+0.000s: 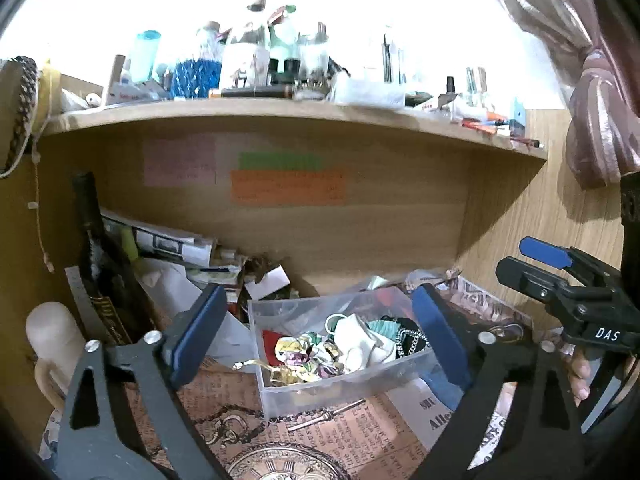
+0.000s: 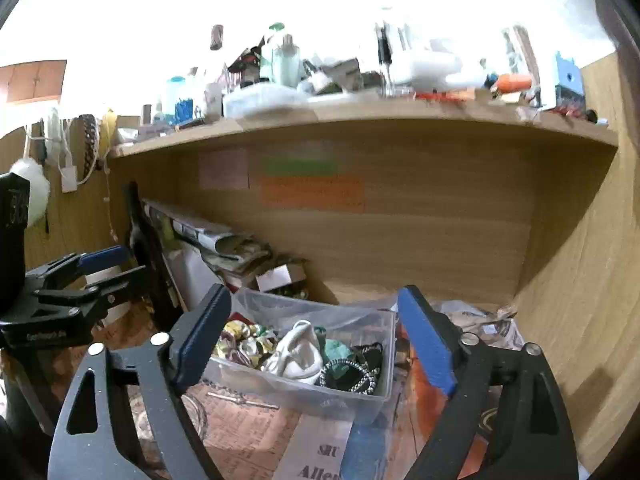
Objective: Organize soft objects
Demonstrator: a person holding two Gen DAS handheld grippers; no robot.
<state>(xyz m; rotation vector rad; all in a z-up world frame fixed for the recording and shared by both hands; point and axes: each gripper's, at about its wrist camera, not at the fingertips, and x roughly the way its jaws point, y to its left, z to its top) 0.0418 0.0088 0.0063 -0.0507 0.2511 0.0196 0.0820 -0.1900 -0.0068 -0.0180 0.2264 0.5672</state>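
Observation:
A clear plastic bin sits on the desk under the shelf. It holds several soft pieces: a floral scrunchie, a white fabric piece, a teal scrunchie and a black beaded one. My left gripper is open and empty, held in front of the bin. My right gripper is open and empty, its jaws wide on either side of the bin. Each gripper shows in the other's view: the right, the left.
A newspaper-print mat covers the desk. A dark bottle, stacked papers and small boxes stand at back left. The cluttered shelf overhangs the desk. A wooden side wall closes the right. Sticky notes are on the back panel.

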